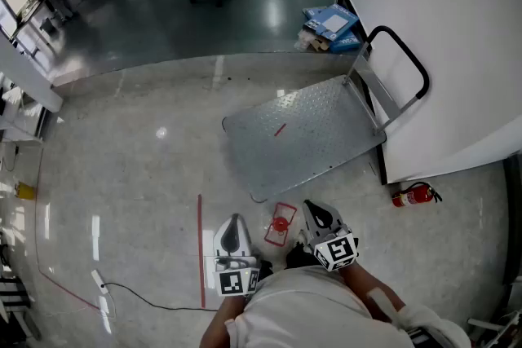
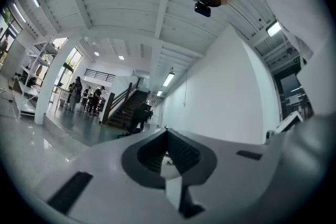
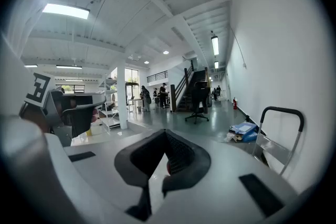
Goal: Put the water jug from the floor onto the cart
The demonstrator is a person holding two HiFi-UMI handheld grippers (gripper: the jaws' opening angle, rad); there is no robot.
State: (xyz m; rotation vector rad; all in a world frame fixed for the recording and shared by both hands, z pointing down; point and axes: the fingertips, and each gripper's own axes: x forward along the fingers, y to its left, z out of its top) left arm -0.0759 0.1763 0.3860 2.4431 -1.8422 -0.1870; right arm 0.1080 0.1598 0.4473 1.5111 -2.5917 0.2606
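What looks like the jug point(image 1: 280, 225), red cap up, stands on the floor between your closed, empty left gripper point(image 1: 235, 222) and right gripper point(image 1: 313, 210). The cart point(image 1: 306, 134) lies just beyond it.

Perhaps open office: staircase point(image 3: 184, 93), swivel chair point(image 3: 198, 104)

Cart point(image 1: 326, 134) grey, studded — fire extinguisher point(image 1: 414, 194) red.

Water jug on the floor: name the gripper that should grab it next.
Right, probably. In the head view the right gripper sits nearer the water jug than the left gripper, and on the side of the cart. Both grippers' jaws are shut, so it must open first.
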